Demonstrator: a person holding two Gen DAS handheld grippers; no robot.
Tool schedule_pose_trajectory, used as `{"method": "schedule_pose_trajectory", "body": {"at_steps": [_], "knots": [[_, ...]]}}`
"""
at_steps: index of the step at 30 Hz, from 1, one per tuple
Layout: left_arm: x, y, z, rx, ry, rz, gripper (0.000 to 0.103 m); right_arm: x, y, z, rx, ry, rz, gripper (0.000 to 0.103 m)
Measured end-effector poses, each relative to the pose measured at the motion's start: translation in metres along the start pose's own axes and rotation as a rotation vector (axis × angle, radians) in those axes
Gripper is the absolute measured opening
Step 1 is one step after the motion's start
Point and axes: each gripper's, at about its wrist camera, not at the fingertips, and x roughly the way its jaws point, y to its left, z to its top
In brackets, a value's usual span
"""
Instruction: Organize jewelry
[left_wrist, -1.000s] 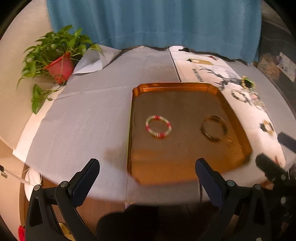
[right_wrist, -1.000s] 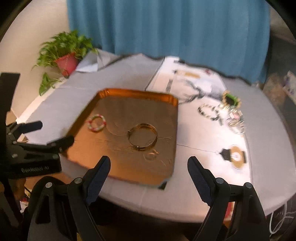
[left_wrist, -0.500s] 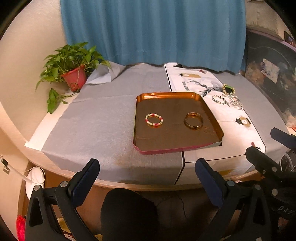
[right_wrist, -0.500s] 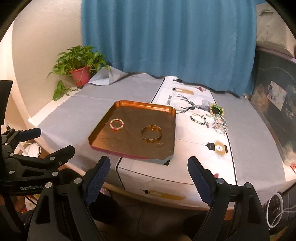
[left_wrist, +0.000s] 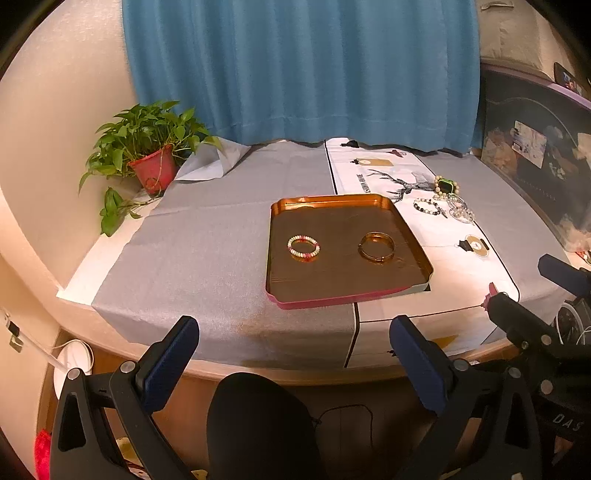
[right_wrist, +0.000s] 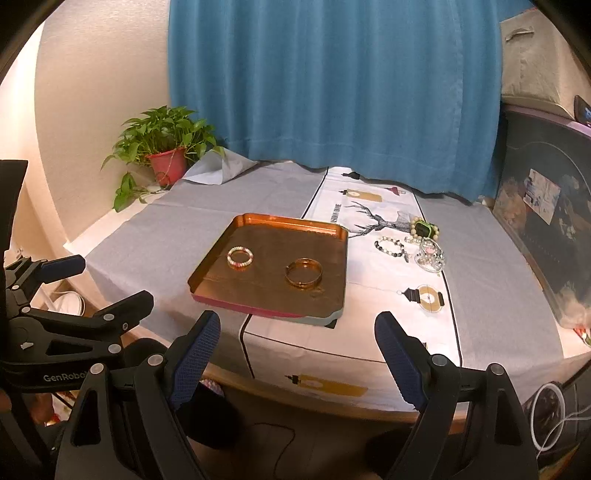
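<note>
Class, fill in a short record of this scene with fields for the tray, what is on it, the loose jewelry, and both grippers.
tray: copper tray on the table runner
on tray: beaded bracelet; gold bangle
off tray: jewelry pile, to the tray's right
left gripper: open, empty
right gripper: open, empty

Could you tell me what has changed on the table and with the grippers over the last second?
Both grippers, left gripper and right gripper, pulled back and up from the tray, so the table edge now shows. Nothing was grasped or released. Both stayed open and empty; the beaded bracelet and gold bangle kept their places.
</note>
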Motion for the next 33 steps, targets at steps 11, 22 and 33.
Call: {"method": "schedule_pose_trajectory", "body": {"at_steps": [11,22,33], "knots": [[0.013,-0.007,0.005,0.019,0.029,-0.002,0.102,0.004,-0.008,-0.005,0.026,0.012,-0.002,0.086],[0.043,-0.034,0.018,0.063,0.079,-0.020,0.102,0.028,-0.041,-0.009,0.098,0.048,-0.011,0.086],[0.104,-0.094,0.071,0.109,0.122,-0.097,0.102,0.071,-0.133,-0.010,0.237,0.092,-0.123,0.086]]}}
